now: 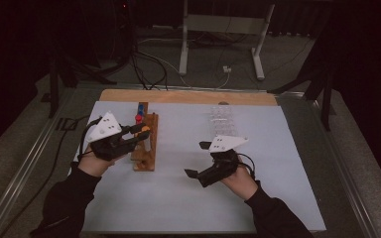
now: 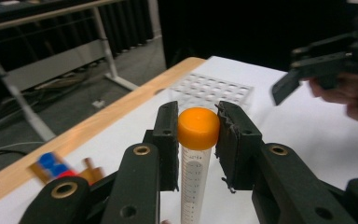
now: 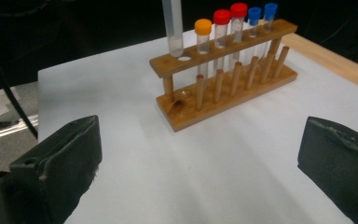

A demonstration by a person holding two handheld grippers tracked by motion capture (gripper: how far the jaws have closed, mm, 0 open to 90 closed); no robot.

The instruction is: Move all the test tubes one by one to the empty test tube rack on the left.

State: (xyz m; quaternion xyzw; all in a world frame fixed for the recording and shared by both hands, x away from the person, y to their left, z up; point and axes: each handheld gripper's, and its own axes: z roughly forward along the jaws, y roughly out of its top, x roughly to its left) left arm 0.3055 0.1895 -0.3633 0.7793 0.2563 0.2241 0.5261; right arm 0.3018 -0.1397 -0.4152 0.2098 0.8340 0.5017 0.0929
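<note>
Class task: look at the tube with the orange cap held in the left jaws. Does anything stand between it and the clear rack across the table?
Nothing visible does. The left gripper holds the orange-capped tube by its cap. Bare white table lies between it and the clear rack. The right gripper, its jaws open, hovers off to the side.

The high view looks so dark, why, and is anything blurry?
High view: dim room, only the white table catches light. Left gripper view: sharp orange-capped tube, blurred right hand-held gripper behind. Right gripper view: wooden rack clear, near jaws soft.

White-topped table (image 1: 178, 198) with a wooden far edge carries a wooden tube rack (image 1: 146, 148) and a clear plastic rack (image 1: 223, 121)
</note>
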